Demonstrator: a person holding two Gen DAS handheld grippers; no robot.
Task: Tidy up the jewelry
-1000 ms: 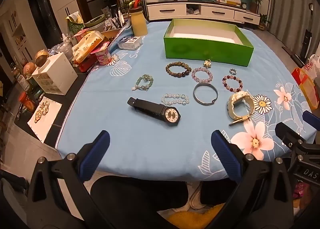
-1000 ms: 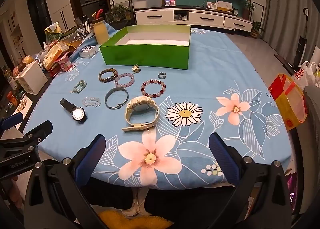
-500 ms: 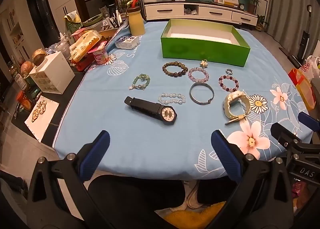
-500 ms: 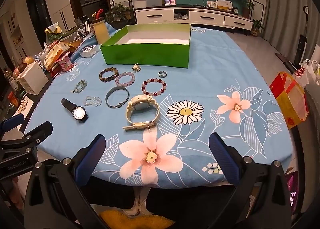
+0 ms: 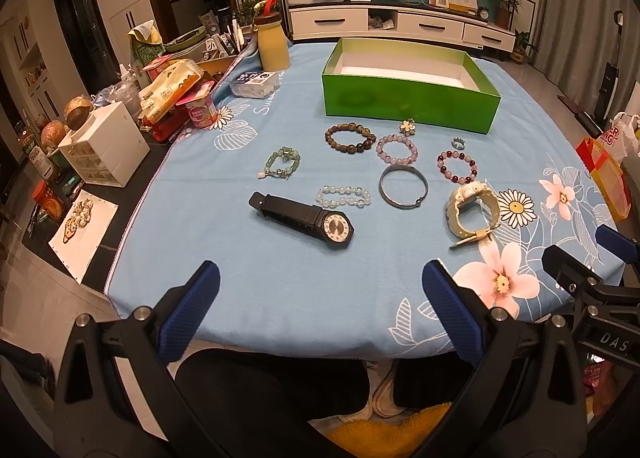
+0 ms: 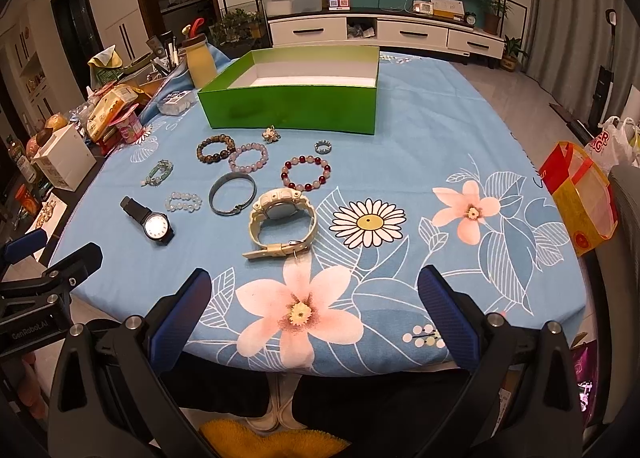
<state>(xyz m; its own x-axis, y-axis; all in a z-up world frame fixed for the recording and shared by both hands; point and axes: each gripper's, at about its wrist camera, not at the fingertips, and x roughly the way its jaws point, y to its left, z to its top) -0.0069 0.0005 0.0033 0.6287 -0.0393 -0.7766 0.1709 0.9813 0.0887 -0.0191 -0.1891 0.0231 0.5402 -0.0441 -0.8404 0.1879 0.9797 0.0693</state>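
Nothing's in the green box (image 5: 408, 106) yet as far as we can see, so we'd say the sorting hasn't really started. From the left wrist camera, our left gripper (image 5: 320, 310) is spread wide and holding nothing, hanging at the near edge of the blue tablecloth (image 5: 200, 242). Straight ahead of it lies the black watch (image 5: 306, 220), flat with its strap stretched out, and past that the clear bead bracelet (image 5: 343, 196) and the metal bangle (image 5: 403, 186). Off to its right sits the cream watch (image 5: 472, 210), buckled into a loop.

Right wrist camera next: our right gripper (image 6: 314, 314) is spread open too, empty, over the big pink flower print. That cream watch (image 6: 283, 218) is just ahead and slightly left of it, the red-and-white bead bracelet (image 6: 306, 173) beyond, then the small ring (image 6: 323, 146), with the box (image 6: 292, 110) farthest out. All ten or so pieces still need moving, we reckon.
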